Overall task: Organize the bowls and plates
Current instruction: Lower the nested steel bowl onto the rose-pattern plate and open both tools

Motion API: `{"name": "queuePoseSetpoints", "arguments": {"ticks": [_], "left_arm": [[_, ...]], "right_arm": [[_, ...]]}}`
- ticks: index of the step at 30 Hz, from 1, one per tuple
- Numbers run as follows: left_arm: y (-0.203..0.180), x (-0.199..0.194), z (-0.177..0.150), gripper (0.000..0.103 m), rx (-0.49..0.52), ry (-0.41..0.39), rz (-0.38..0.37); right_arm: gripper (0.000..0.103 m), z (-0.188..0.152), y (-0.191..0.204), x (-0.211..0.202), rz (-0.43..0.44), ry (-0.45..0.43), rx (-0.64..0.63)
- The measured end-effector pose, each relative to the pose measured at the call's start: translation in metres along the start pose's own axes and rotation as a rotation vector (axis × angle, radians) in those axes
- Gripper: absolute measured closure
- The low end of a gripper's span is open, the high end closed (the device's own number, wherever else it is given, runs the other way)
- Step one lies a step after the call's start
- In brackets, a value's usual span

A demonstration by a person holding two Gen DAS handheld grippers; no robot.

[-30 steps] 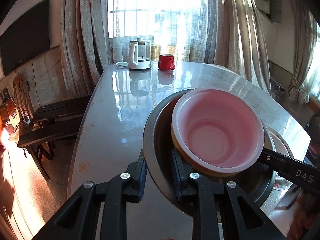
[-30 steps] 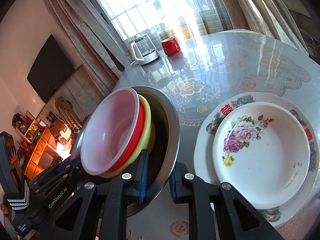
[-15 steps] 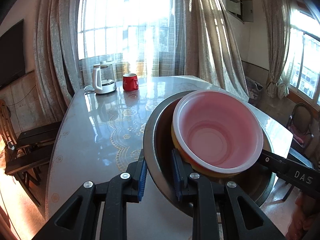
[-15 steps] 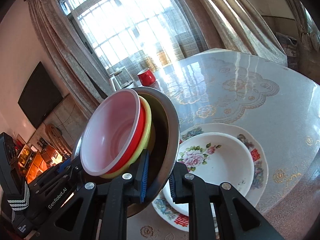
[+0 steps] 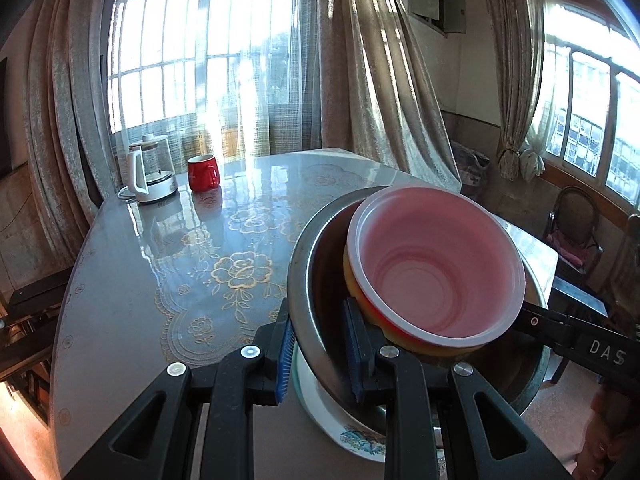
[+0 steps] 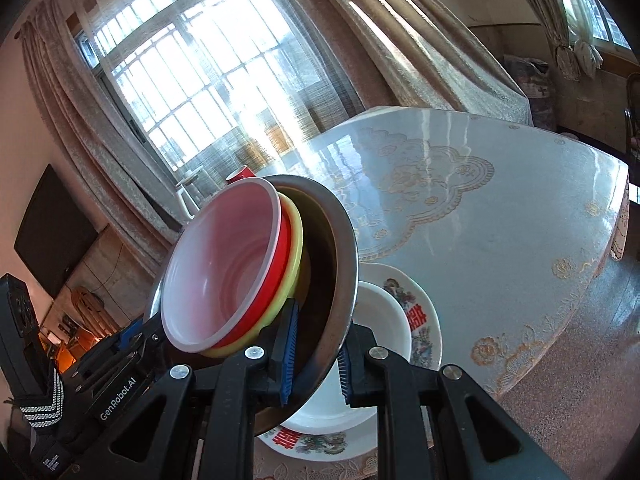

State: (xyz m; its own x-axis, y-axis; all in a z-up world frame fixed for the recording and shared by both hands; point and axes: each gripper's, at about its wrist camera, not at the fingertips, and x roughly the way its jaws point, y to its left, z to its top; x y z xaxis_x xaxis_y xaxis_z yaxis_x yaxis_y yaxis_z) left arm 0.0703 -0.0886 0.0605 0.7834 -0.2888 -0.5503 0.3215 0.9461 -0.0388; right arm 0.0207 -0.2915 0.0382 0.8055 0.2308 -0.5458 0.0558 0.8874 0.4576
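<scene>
Left claw (image 5: 320, 344) and right claw (image 6: 314, 350) each clamp the rim of the steel bowl (image 6: 340, 264), which carries nested plastic bowls (image 6: 232, 276). Just below lie the plates (image 6: 416, 312); beyond, tabletop (image 5: 192, 240), mug (image 5: 203, 173), kettle (image 5: 150, 174).

Left tool (image 5: 320, 344) clamped on the near rim of a steel bowl (image 5: 316, 280), one blue pad outside, one inside. Nested within, a pink bowl (image 5: 436, 264) over a red and a yellow one, only their edges showing. Right tool (image 5: 576, 340) gripping the steel rim at 3 o'clock. Beneath, at 6 o'clock, the edge of a floral plate (image 5: 352, 436). Glossy worktop (image 5: 168, 272) with gold flower print. At 11 o'clock, far back, a glass kettle (image 5: 150, 174) just beside a red mug (image 5: 203, 173).
</scene>
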Motion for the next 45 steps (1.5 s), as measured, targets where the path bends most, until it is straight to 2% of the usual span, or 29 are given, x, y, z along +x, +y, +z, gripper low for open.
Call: {"name": "queuePoseSetpoints", "arguments": {"ticks": [14, 29, 40, 45], "left_arm": [[-0.008, 0.036, -0.023, 0.080, 0.009, 0.095, -0.019], [-0.005, 0.045, -0.038, 0.079, -0.012, 0.138, -0.008], [-0.008, 0.042, -0.039, 0.081, 0.019, 0.121, 0.010], [-0.005, 0.041, -0.038, 0.081, 0.010, 0.119, 0.005]], "right_arm": [[0.085, -0.018, -0.030, 0.022, -0.049, 0.105, 0.090], [0.084, -0.028, -0.036, 0.042, -0.062, 0.171, 0.121], [0.079, -0.029, -0.040, 0.031, -0.048, 0.151, 0.116], [0.085, -0.032, -0.039, 0.030, -0.056, 0.143, 0.085]]}}
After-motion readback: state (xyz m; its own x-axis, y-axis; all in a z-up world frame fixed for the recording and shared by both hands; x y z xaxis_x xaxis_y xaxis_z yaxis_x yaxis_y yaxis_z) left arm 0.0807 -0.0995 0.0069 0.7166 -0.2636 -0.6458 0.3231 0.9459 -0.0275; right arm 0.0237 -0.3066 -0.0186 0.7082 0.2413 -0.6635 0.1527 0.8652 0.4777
